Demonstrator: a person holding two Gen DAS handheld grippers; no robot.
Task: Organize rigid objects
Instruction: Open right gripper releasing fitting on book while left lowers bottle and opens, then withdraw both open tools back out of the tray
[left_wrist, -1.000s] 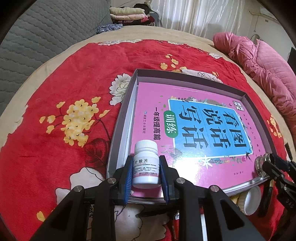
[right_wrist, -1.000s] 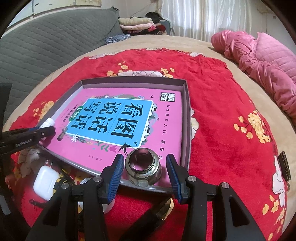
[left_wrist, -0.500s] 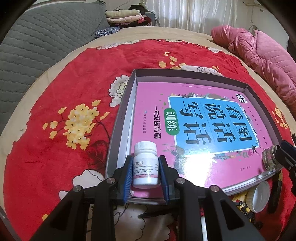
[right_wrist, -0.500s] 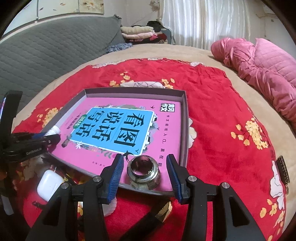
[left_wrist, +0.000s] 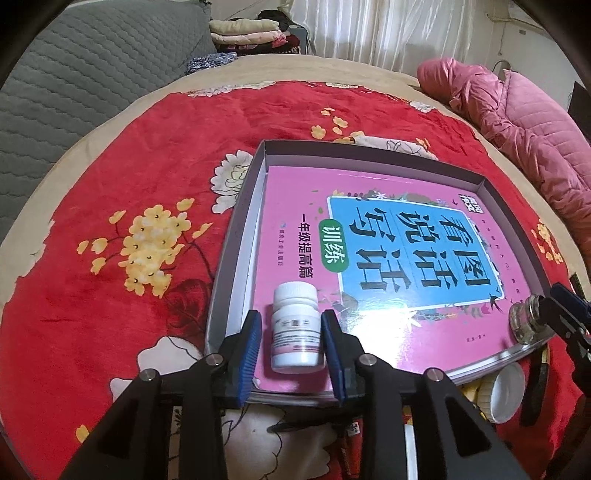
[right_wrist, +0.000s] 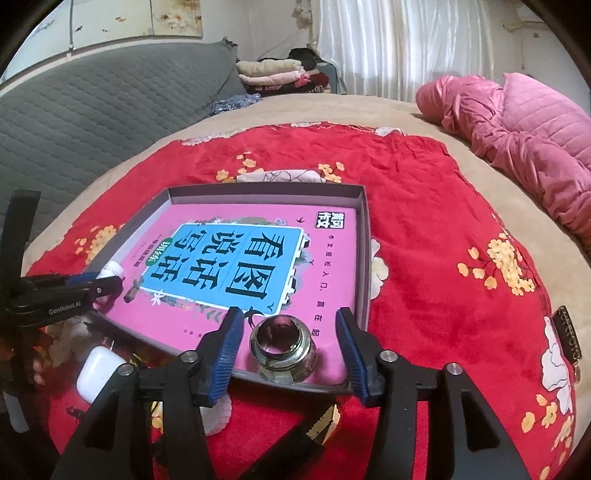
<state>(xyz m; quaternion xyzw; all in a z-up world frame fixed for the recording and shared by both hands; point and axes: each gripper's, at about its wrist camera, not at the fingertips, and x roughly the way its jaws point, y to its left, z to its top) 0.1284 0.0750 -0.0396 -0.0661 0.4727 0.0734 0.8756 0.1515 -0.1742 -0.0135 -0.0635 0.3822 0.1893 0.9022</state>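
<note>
Lying on the glossy pink book cover (left_wrist: 295, 221) inside the shallow grey cardboard tray (left_wrist: 236, 258), the white plastic pill bottle (left_wrist: 295, 332) sits low in the left wrist frame between the left gripper (left_wrist: 293, 343), whose ribbed blue pads have just been opening and now stand clear of it. Lower centre in the right wrist frame, the right gripper (right_wrist: 290, 343) (jaws likewise just widened) straddles the round glass ink bottle (right_wrist: 282, 349) untouched, over the plush red floral blanket (right_wrist: 443, 258).
</note>
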